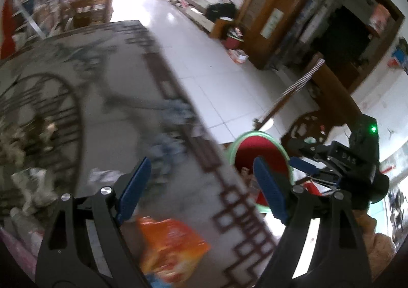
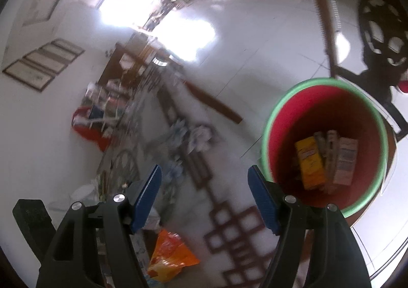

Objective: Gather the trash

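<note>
My left gripper (image 1: 201, 163) stands open over the grey patterned table (image 1: 122, 79), nothing between its blue pads. An orange snack bag (image 1: 170, 244) lies on the table just below it. Blurred crumpled paper (image 1: 176, 109) lies further along the table's edge. The red bin with a green rim (image 1: 257, 145) stands on the floor beside the table, right of my left gripper. My right gripper (image 2: 205, 169) is open and empty, just left of the bin (image 2: 280, 99). Inside the bin are a yellow carton (image 2: 309, 160) and pale cartons (image 2: 344, 160). The orange bag (image 2: 170, 257) and crumpled paper (image 2: 199, 137) show here too.
The table's far left holds a cluttered heap (image 1: 28, 160) and white wrappers (image 1: 102, 175). A dark carved chair (image 2: 380, 33) and a wooden rod with a coil (image 2: 323, 20) stand behind the bin. White tiled floor (image 1: 204, 58) runs along the table's right side.
</note>
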Motion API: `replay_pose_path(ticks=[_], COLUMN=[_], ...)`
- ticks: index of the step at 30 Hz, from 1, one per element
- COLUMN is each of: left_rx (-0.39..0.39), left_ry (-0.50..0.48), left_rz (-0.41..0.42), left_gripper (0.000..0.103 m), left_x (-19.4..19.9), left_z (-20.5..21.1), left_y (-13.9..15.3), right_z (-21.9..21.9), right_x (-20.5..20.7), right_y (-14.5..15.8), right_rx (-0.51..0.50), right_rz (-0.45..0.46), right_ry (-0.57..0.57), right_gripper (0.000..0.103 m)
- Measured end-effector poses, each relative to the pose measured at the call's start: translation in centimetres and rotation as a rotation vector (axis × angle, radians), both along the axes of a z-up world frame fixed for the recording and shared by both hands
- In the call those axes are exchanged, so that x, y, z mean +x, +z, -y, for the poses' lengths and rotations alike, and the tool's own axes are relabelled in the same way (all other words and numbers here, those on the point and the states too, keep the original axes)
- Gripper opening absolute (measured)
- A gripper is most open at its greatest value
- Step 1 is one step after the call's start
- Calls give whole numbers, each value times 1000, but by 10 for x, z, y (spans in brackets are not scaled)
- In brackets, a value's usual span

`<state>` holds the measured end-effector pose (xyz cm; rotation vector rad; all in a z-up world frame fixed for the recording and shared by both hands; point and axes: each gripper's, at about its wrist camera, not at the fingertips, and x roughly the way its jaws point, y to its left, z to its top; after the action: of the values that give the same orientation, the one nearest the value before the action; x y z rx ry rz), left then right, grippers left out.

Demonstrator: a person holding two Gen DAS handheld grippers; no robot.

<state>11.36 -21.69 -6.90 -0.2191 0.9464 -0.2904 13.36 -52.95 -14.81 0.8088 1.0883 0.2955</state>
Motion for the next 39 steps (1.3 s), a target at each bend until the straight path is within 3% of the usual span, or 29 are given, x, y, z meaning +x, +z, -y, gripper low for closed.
replay_pose_path(ticks=[5,9,13,17,22,27,29,33,39], left_rx=[-3,-10,-7,-59,-119,-159,-140,-102,-46], left_ry=[141,259,400,475,441,358,329,293,296], left_rz=[-26,-49,-171,-340,-462,-493,-471,-444,-397], left_gripper=[80,80,85,85,85,83,75,36,26], left_x=[-23,-54,-92,-126,-140,-133,-128,-113,-95], left_z=[-78,-144,-214,-263,-280,-274,-277,-289,-310], left_y=[-9,-14,-39,-75,-106,-122,-120,-119,-114], right_z=[-56,-110,-189,-246,-319,-356,-364,-373,-395], right_x=[1,-3,-11,-17,-27,-40,-45,-58,-76], right_y=[8,22,45,49,43,37,34,30,-2], right_rx=[-27,-145,-338,-338,-352,-350,-351,-401,-411], right_rz=[7,46,160,185,175,159,144,133,45], right_ry=[81,194,399,515,664,713,721,746,834], right_gripper=[69,70,80,85,85,85,85,85,84])
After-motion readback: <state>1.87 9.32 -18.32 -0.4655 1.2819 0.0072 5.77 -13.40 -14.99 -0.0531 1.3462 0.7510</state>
